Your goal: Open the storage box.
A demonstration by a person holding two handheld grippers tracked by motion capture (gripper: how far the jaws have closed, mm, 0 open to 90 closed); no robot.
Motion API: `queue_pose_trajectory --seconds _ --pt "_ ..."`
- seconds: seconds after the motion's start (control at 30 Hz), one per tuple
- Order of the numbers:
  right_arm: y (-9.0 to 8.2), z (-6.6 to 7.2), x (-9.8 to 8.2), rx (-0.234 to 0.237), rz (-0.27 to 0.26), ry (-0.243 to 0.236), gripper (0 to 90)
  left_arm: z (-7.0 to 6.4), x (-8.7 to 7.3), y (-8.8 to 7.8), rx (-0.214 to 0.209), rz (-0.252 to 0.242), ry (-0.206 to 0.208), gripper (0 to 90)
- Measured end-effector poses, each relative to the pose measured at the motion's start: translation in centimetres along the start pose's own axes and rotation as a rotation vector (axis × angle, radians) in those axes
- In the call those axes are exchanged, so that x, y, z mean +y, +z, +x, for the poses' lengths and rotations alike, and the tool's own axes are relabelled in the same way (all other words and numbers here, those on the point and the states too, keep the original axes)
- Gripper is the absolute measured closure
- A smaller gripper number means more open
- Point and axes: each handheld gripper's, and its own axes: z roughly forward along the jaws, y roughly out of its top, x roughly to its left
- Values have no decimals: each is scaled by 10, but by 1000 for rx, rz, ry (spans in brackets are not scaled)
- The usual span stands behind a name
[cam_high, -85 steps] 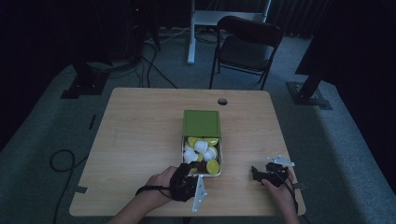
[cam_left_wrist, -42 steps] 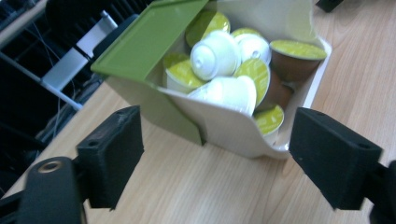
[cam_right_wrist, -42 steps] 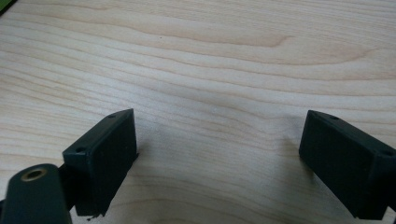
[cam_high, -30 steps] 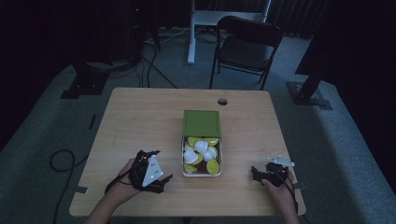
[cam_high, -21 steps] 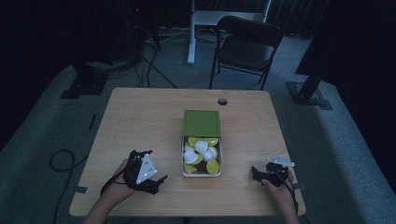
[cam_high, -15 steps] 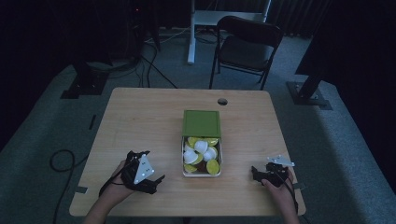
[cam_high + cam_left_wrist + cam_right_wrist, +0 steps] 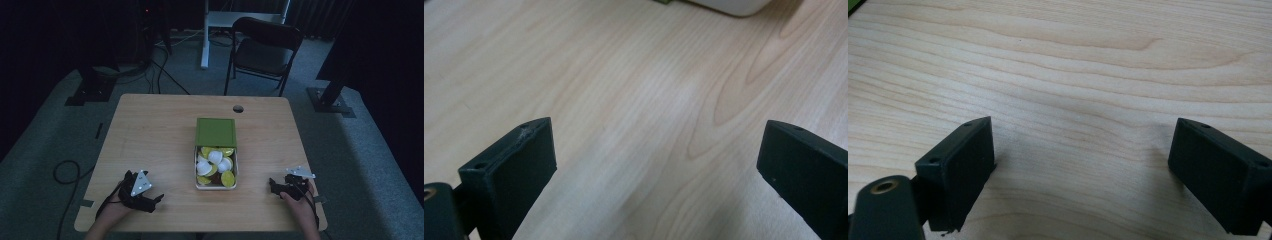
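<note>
With both the left gripper [image 7: 150, 199] and right gripper [image 7: 278, 187] held open and empty on the surface [image 7: 150, 135], the full box [image 7: 216, 167] may be knocked if approached carelessly.

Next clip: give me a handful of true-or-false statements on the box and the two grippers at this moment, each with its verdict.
1. The left gripper holds a yellow piece. False: its jaws stand wide apart over bare wood, with nothing between them.
2. The box is open, its green lid lying at the far side. True.
3. The right gripper reaches into the box. False: it rests on the table to the right of the box, apart from it.
4. White and yellow pieces lie in the box. True.
5. A chair stands beyond the table. True.
</note>
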Motion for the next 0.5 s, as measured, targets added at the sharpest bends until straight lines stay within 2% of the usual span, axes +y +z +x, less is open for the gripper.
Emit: queue_pose_trajectory --seconds 0.17,0.33,0.5 --pt "0 0 0 0 0 0 107 4 -7 0 -7 -9 -28 25" --pt "0 0 0 0 0 0 107 10 -15 0 -16 -14 -80 25" --pt "0 0 0 1 0 1 107 15 -22 -1 -9 7 -111 25"
